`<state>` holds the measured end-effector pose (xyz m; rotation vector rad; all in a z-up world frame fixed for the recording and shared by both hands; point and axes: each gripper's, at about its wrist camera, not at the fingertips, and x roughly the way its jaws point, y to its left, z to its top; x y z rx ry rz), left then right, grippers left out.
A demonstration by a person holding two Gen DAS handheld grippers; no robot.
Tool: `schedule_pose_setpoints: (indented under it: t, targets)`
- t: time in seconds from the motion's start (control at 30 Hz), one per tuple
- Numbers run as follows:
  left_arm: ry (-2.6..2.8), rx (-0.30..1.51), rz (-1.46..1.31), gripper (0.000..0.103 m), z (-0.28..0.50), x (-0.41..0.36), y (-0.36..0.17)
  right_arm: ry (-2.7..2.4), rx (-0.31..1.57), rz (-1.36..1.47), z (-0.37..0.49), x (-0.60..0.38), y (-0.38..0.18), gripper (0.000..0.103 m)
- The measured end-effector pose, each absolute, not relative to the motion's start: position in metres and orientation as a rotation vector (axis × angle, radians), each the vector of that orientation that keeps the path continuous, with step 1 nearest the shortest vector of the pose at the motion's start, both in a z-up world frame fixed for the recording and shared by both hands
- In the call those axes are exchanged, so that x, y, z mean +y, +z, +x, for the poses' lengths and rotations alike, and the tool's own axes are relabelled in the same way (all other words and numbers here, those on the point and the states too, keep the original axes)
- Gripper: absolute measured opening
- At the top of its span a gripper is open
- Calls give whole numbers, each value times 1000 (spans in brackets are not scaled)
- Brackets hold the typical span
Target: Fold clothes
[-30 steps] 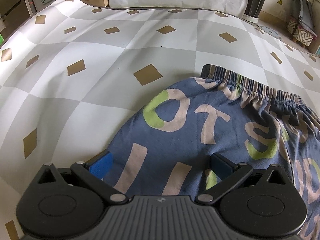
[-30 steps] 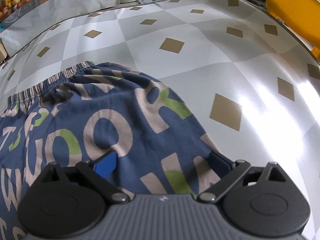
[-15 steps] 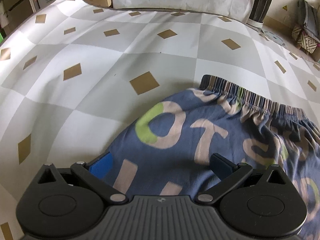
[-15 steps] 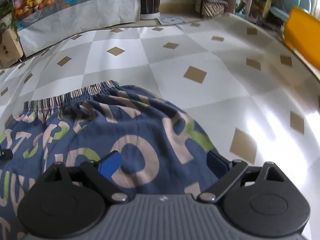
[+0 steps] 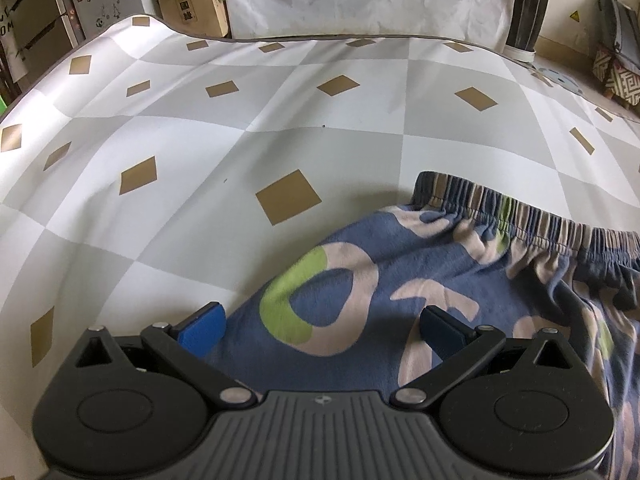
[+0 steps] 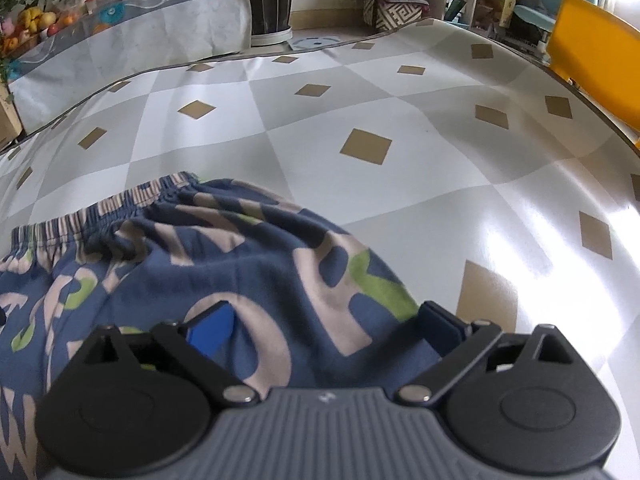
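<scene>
Left gripper (image 5: 322,326) sits low over the left side of the shorts (image 5: 420,300), fingers (image 5: 202,326) spread wide, nothing pinched; the blue left pad is on the cloth edge next to bare counter (image 5: 200,140), the dark right pad is over the fabric. Right gripper (image 6: 324,326) is in the same pose over the right side of the shorts (image 6: 240,264), fingers (image 6: 210,328) wide apart, fabric lying between them but not clamped, right pad at the cloth's outer edge.

The shorts are blue with big beige and green letters and lie flat on the checked counter (image 6: 360,92), striped elastic waistband (image 5: 528,216) away from both grippers, some bunching under it.

Open counter on all sides: wide bare stretch ahead and left in the left view, ahead and right in the right view. The counter's far rim is well beyond the waistband. A yellow chair (image 6: 592,36) stands past the right rim.

Versus a second ago: both cameras see more of the room past the far rim, and the shorts fill less of each view, so the grippers have pulled back or tilted up. The fingers stay just as wide.
</scene>
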<state>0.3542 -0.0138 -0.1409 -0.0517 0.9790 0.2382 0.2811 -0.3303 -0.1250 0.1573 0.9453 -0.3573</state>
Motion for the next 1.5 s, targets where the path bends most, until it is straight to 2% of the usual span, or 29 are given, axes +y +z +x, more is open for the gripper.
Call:
schedule_pose_setpoints:
  t: [0.2, 0.33, 0.47, 0.77, 0.9, 1.5]
  targets:
    - [218, 972, -52, 103, 359, -8, -144, -377, 931, 147, 287, -332, -127, 99]
    - [218, 974, -49, 103, 362, -7, -144, -359, 925, 115, 293, -326, -121, 92]
    - [205, 984, -61, 103, 365, -11, -141, -287, 885, 88, 300, -312, -111, 92]
    - [193, 966, -43, 103, 368, -13, -146, -215, 945, 55, 332, -288, -129, 92]
    - [182, 954, -32, 103, 372, -10, -149, -241, 910, 19, 337, -283, -140, 98]
    - [184, 945, -43, 103, 410, -6, -160, -311, 887, 2, 377, -286, -158, 99]
